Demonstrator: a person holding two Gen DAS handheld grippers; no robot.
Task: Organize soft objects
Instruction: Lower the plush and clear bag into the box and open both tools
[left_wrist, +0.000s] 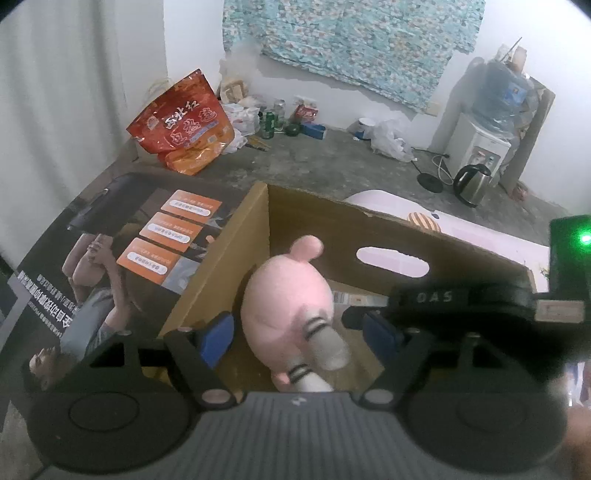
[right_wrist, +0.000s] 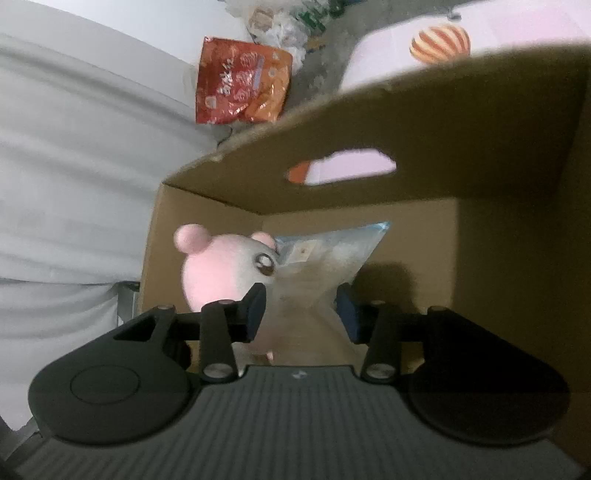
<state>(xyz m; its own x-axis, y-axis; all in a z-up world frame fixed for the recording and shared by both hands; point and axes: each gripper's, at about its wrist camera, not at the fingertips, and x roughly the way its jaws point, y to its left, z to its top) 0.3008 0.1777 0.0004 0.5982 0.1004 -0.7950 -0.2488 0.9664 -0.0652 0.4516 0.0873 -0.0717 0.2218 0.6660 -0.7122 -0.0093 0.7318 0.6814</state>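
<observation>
left tool (left_wrist: 297, 336): jaws wide, blue pads either side of the plush with clear gaps, not pressing it; nothing held
right tool (right_wrist: 301, 312): jaws narrower but parted, clear bag between the pads; left pad at the bag's edge, right pad just off it; cannot tell if any pinch remains, reads as let go
right tool in left view: black body (left_wrist: 461, 299) crossing in from the right, green light on it
plush (left_wrist: 284, 306): count 1, pink with a white face, inside the box at its left side; long axis runs from near the tool toward the far wall, head away, legs toward the left tool
plush legs (left_wrist: 325, 343): count 2, white ends with dark stripes, pointing back at the left tool
plush ears (right_wrist: 192, 238): count 2, pink; face turned toward the bag in the right view, one eye seen
bag (right_wrist: 325, 258): count 1, clear plastic, blue top corner, in the box right of the plush and touching its face; tilted, top corner up and to the right
box (left_wrist: 369, 229): count 1, brown cardboard, open top, one oval handle hole in the far wall
box flap (left_wrist: 147, 240): printed, lying out to the left
striped ball (right_wrist: 439, 42): count 1, orange and white, behind the box on a pale surface
red bag (left_wrist: 184, 122): on the floor by the wall
kettle (left_wrist: 472, 182): count 1, on the floor, right
water dispenser (left_wrist: 484, 147): count 1, beside the kettle
</observation>
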